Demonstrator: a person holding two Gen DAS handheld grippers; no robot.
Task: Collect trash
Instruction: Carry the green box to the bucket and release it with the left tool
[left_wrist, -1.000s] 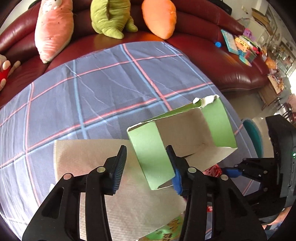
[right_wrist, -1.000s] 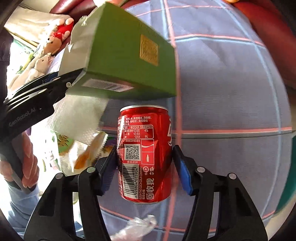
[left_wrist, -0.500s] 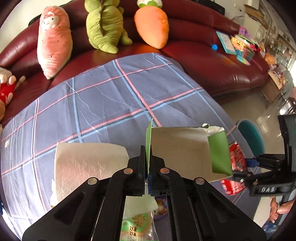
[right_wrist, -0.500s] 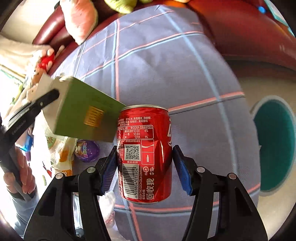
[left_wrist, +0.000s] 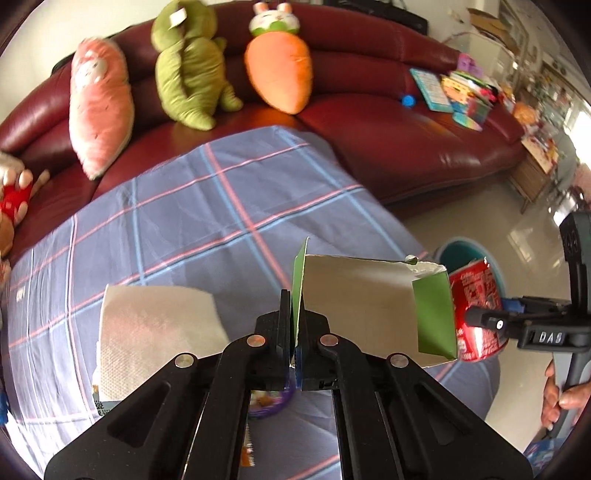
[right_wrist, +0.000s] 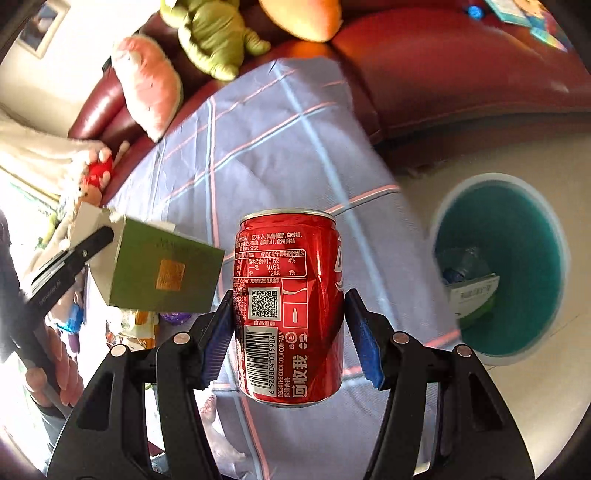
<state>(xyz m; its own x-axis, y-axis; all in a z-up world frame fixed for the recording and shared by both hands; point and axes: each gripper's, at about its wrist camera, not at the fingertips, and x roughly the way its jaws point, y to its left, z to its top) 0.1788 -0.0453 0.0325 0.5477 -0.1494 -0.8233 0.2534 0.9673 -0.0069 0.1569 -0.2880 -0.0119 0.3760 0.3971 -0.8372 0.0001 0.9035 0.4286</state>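
Red can (right_wrist: 290, 310) is clamped by the right gripper (right_wrist: 290, 321) (left gripper (left_wrist: 293, 347) pinches green carton (left_wrist: 373, 314)); release is needed over the teal bin (right_wrist: 517, 229) at three o'clock.

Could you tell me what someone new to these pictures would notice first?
A red soda can fills the right wrist view, clamped upright in the right gripper. To its left, the left gripper pinches a flap of a torn green carton. A teal bin waits on the floor beyond the table's edge.
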